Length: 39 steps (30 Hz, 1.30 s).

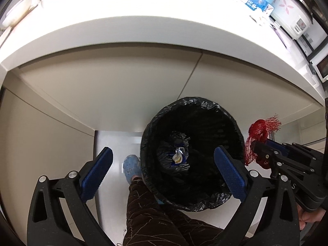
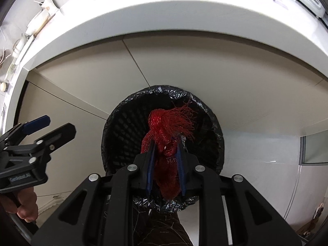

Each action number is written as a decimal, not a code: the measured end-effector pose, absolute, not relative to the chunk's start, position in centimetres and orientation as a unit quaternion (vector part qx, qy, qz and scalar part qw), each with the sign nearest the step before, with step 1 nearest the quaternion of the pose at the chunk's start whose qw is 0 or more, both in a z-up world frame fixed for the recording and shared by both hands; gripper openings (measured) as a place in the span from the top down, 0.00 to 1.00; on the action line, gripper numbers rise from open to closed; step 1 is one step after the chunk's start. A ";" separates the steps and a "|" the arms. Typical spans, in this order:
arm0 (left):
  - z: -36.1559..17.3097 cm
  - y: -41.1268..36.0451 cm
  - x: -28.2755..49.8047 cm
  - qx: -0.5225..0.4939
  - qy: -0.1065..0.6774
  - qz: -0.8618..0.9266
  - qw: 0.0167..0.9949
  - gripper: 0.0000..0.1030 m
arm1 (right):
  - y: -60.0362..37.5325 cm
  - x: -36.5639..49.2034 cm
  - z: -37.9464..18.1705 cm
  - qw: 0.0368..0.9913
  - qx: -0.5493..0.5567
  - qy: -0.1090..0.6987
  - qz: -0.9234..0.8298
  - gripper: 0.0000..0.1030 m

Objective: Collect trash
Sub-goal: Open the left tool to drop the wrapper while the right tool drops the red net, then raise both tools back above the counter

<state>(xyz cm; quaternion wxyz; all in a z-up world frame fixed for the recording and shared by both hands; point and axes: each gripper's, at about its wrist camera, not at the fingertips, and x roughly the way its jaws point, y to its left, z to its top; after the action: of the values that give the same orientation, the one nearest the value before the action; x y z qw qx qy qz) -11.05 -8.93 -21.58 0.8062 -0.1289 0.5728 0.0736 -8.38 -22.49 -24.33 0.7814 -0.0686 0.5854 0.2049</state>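
A black-lined trash bin [image 1: 192, 153] is seen at the lower centre of the left view, with a small wrapper [image 1: 178, 157] lying at its bottom. The left gripper [image 1: 164, 170] is held wide open and empty above it. A red mesh bag [image 2: 166, 143] is clamped in the right gripper [image 2: 165, 153], over the bin's mouth.

Little can be read: the blue carton [image 1: 257, 3] near the countertop's [image 1: 143, 18] far right corner bears Chinese characters too blurred to make out, and the left gripper's [image 2: 55, 129] body label is illegible.
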 end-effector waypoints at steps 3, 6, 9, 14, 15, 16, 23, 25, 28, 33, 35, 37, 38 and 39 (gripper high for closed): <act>-22.1 -8.2 -11.1 -0.137 0.577 0.077 0.802 0.06 | -22.0 -8.0 -25.2 0.776 -0.070 0.593 0.203 0.82; -22.4 -7.7 -11.1 -0.139 0.578 0.079 0.800 0.06 | -21.5 -7.7 -26.0 0.771 -0.072 0.600 0.201 0.82; -22.7 -7.1 -11.1 -0.140 0.578 0.085 0.799 0.06 | -21.0 -7.4 -26.4 0.767 -0.076 0.605 0.201 0.81; -23.1 -6.5 -11.0 -0.143 0.579 0.092 0.798 0.06 | -20.3 -7.1 -26.7 0.765 -0.084 0.606 0.201 0.78; -23.2 -6.4 -11.0 -0.144 0.579 0.093 0.797 0.06 | -20.1 -7.1 -26.7 0.764 -0.085 0.606 0.203 0.78; -23.2 -6.3 -10.9 -0.143 0.580 0.093 0.796 0.06 | -20.0 -7.0 -26.7 0.764 -0.086 0.606 0.204 0.75; -23.5 -6.0 -10.8 -0.143 0.581 0.101 0.795 0.06 | -19.1 -7.1 -26.2 0.773 -0.106 0.590 0.209 0.47; -23.4 -5.9 -10.8 -0.144 0.580 0.101 0.795 0.06 | -19.2 -7.1 -25.9 0.777 -0.107 0.585 0.206 0.36; -23.2 -5.9 -10.8 -0.147 0.579 0.102 0.796 0.06 | -19.3 -7.1 -25.4 0.785 -0.116 0.576 0.196 0.20; -22.6 -6.1 -10.7 -0.148 0.573 0.100 0.800 0.06 | -20.4 -6.9 -24.0 0.803 -0.114 0.557 0.182 0.08; -22.2 -6.2 -10.8 -0.152 0.571 0.095 0.801 0.06 | -21.0 -6.8 -23.4 0.805 -0.110 0.555 0.180 0.08; -21.7 -6.4 -10.7 -0.155 0.570 0.089 0.802 0.06 | -21.1 -6.8 -22.8 0.807 -0.116 0.551 0.179 0.08; -21.3 -6.5 -10.7 -0.155 0.571 0.087 0.802 0.06 | -21.2 -6.8 -22.5 0.809 -0.119 0.548 0.179 0.08; -21.0 -6.6 -10.6 -0.153 0.569 0.085 0.803 0.06 | -21.3 -6.9 -22.1 0.810 -0.121 0.545 0.178 0.08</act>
<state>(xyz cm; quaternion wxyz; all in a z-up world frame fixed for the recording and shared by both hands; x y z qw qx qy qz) -10.62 -6.58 -20.96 0.8034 -0.1533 0.5690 0.0849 -6.89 -21.34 -22.10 0.8105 -0.1209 0.5448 0.1780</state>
